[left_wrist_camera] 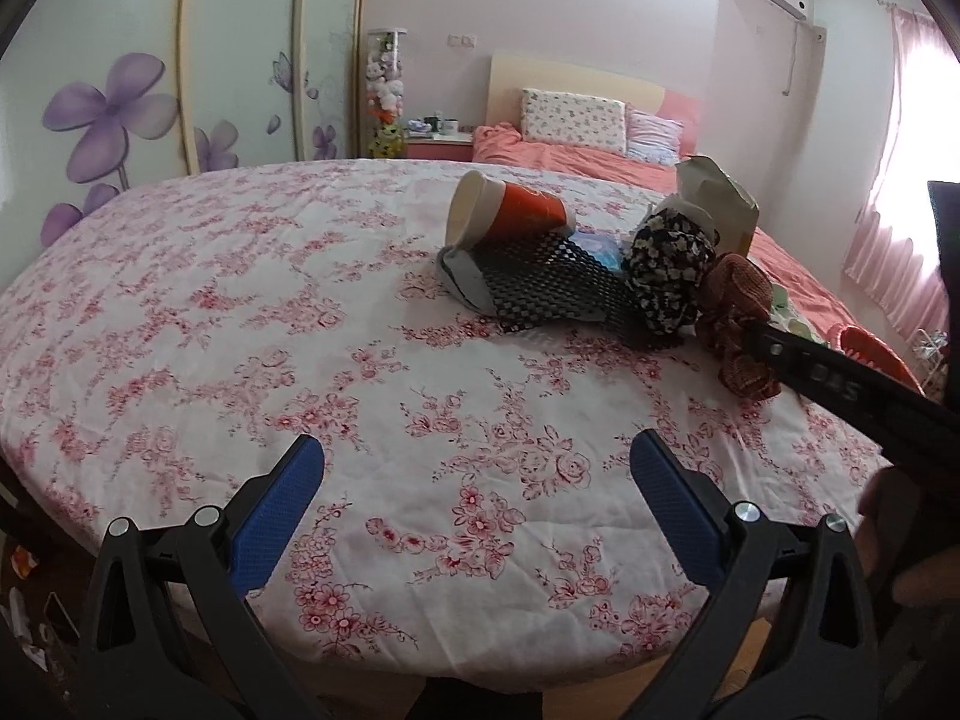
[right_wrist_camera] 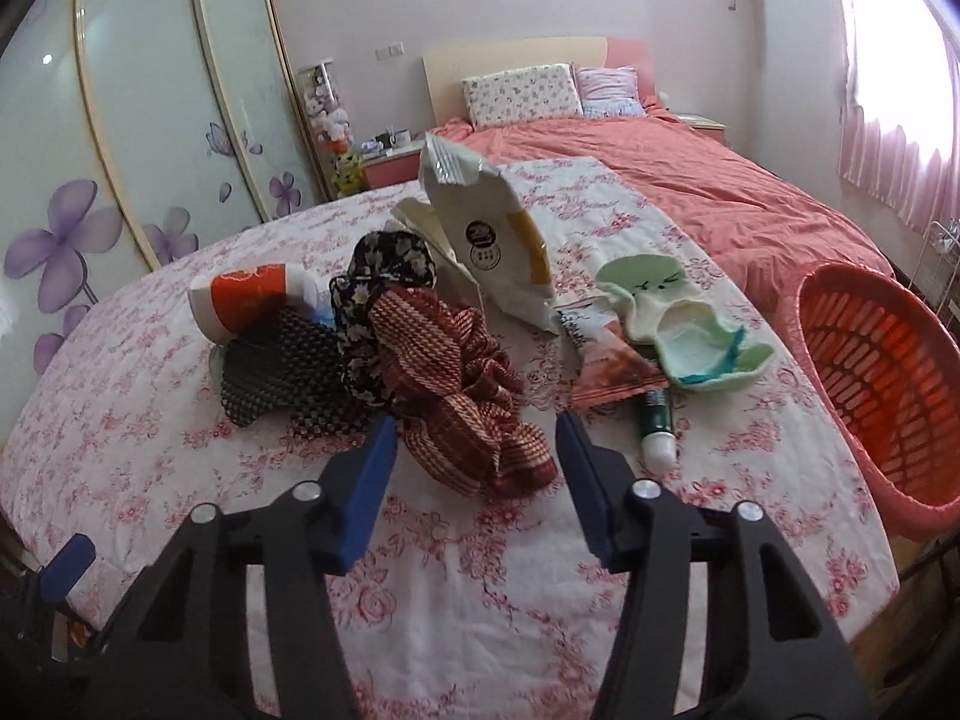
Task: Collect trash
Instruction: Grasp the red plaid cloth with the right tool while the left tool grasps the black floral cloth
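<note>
A heap lies on the table's floral cloth [left_wrist_camera: 300, 300]: an orange-and-white paper cup [right_wrist_camera: 252, 294] on its side, a black mesh cloth [right_wrist_camera: 276, 372], a dark flowered cloth [right_wrist_camera: 384, 270], a red striped cloth [right_wrist_camera: 456, 372], a white snack bag [right_wrist_camera: 486, 234], a torn orange wrapper [right_wrist_camera: 606, 366] and a green tube [right_wrist_camera: 657, 426]. My right gripper [right_wrist_camera: 475, 432] straddles the near end of the red striped cloth, its blue pads close beside the fabric without clearly pressing it. My left gripper [left_wrist_camera: 477, 444] stands wide open over bare tablecloth, short of the cup [left_wrist_camera: 510, 213].
An orange plastic basket [right_wrist_camera: 870, 360] stands at the table's right edge. A pale green sock [right_wrist_camera: 672, 312] lies on the wrapper. Behind the table is a bed [right_wrist_camera: 690, 180] with a salmon cover; wardrobe doors [right_wrist_camera: 150, 120] stand at the left.
</note>
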